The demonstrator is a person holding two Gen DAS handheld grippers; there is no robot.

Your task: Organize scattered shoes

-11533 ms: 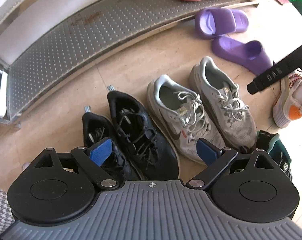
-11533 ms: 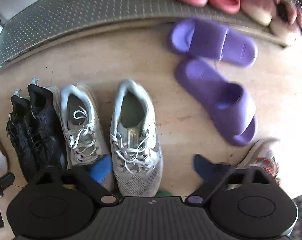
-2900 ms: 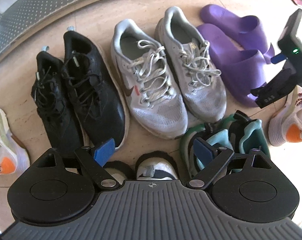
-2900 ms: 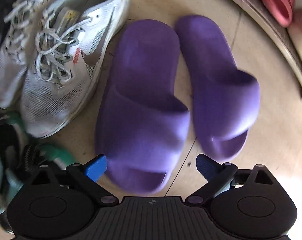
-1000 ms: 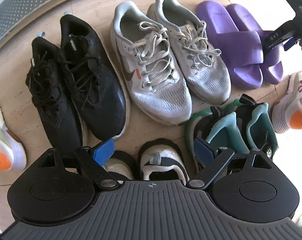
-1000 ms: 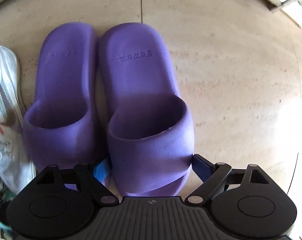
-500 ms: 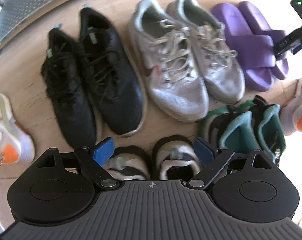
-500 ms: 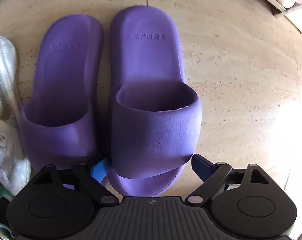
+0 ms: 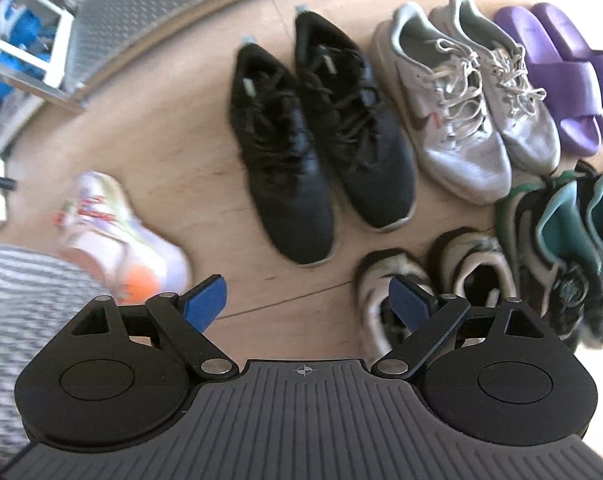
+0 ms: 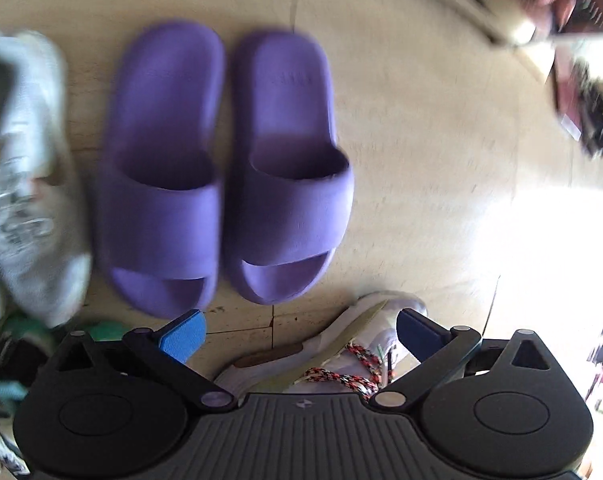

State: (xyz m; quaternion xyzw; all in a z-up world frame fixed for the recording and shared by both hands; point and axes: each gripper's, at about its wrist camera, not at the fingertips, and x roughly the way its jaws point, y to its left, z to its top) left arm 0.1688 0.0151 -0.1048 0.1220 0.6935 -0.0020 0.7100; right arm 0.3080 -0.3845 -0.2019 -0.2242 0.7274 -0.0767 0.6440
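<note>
Right wrist alone shows multicolour-laced sneaker (image 10: 341,356), seemingly under spread jaws; left jaws opening, empty

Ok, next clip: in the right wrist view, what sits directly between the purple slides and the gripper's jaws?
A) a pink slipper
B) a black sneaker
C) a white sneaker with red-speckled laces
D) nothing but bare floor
C: a white sneaker with red-speckled laces lies just below the purple slides, framed by the right gripper, whose jaws stand wide apart and touch nothing.
</note>
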